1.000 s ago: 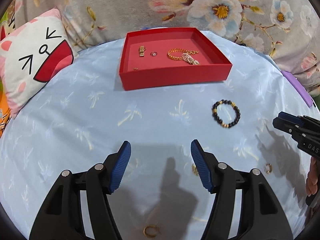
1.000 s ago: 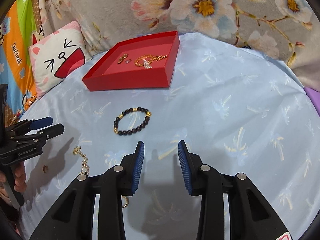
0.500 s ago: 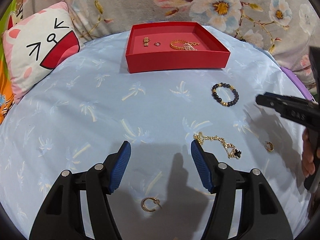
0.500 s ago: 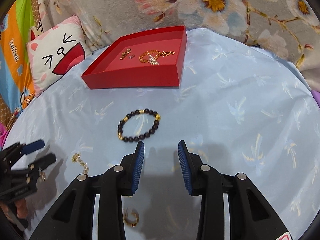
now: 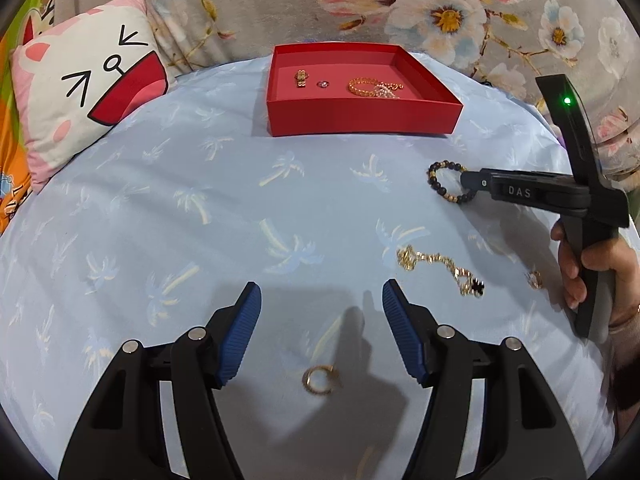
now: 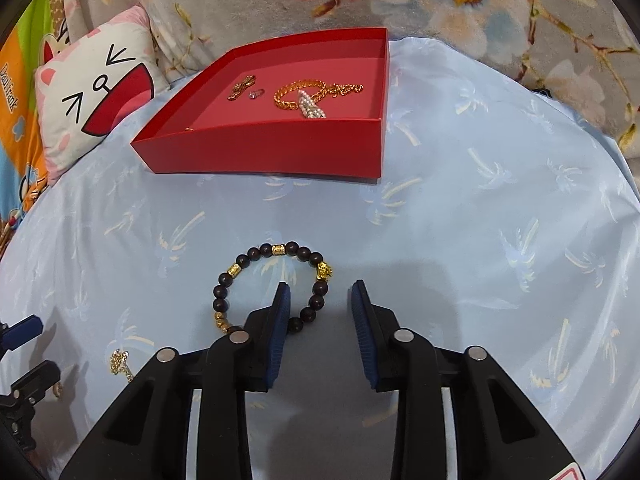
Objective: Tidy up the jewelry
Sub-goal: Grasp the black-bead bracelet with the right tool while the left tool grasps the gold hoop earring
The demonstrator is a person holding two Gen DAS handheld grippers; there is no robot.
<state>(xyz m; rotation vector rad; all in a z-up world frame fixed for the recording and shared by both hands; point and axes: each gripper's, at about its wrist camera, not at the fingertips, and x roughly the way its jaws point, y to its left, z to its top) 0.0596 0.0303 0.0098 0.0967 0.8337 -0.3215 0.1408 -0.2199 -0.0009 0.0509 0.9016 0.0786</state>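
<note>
A red tray at the back holds a gold chain bracelet, a small clasp piece and a tiny gem. A dark bead bracelet with gold beads lies on the blue sheet. My right gripper is open, its left finger inside the bracelet's loop and its right side between the fingers. My left gripper is open and empty above a gold hoop earring. A gold chain with a dark charm and a small ring lie to its right.
A cat-face pillow leans at the back left. Floral fabric rises behind the tray. The blue palm-print sheet covers the whole surface. The right gripper's body and the hand holding it stand at the left view's right edge.
My right gripper has moved forward and down onto the bead bracelet, so the fingers now straddle its right side. My left gripper has pulled back a little; the hoop earring sits between its fingers.
</note>
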